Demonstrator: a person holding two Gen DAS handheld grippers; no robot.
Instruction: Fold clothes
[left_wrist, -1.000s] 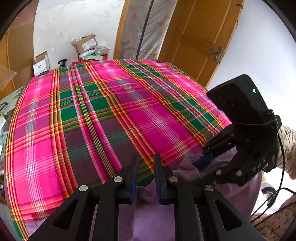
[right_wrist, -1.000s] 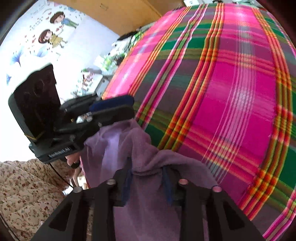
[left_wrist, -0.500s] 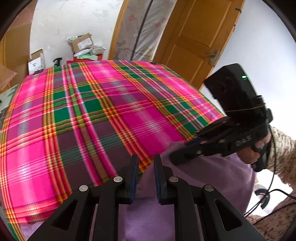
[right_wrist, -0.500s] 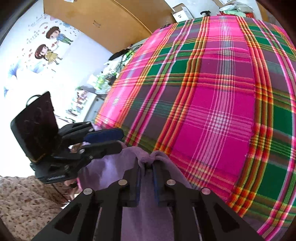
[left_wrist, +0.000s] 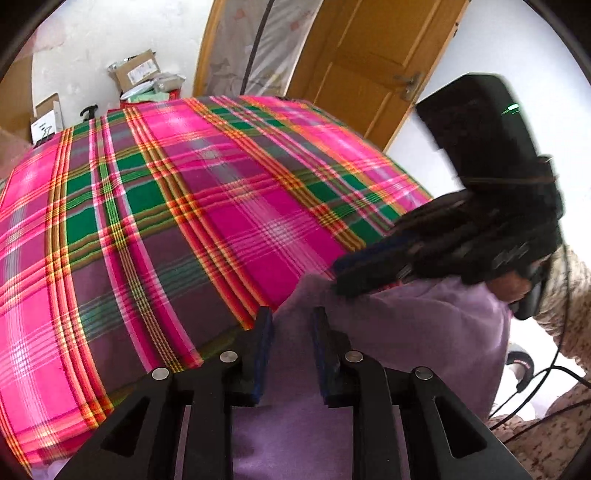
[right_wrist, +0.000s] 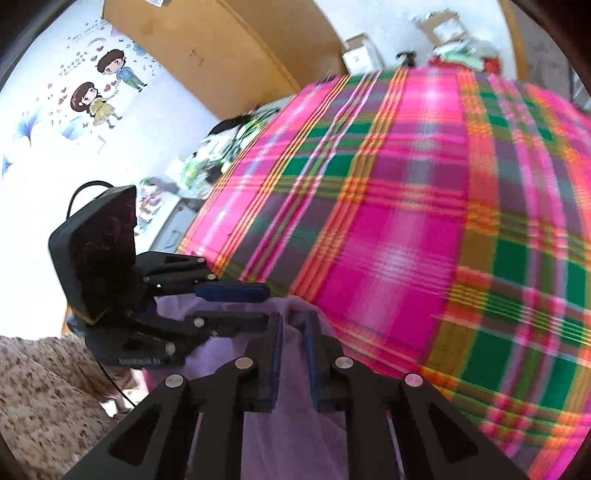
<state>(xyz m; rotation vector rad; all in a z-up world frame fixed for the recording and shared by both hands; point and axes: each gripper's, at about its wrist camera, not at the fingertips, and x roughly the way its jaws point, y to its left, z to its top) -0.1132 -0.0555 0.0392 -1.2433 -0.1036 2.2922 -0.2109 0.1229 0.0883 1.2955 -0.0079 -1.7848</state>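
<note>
At bed edge, left tool (left_wrist: 291, 325) opening, lilac garment (left_wrist: 424, 332) released

The lilac garment (left_wrist: 424, 332) is soft, matt knit cloth with a faint nap, bunched in loose folds. Beneath it the plaid bedcover (left_wrist: 221, 206) is a smooth woven cloth in pink, green and orange with a slight sheen. Each hand-held gripper, the left (left_wrist: 291, 325) and the right (right_wrist: 293, 325), is matt black plastic with bright round metal pins and dull blue rubbery pads (right_wrist: 277, 354). The door (left_wrist: 369, 62) is glossy varnished wood; the boxes (left_wrist: 135, 70) are plain cardboard.
</note>
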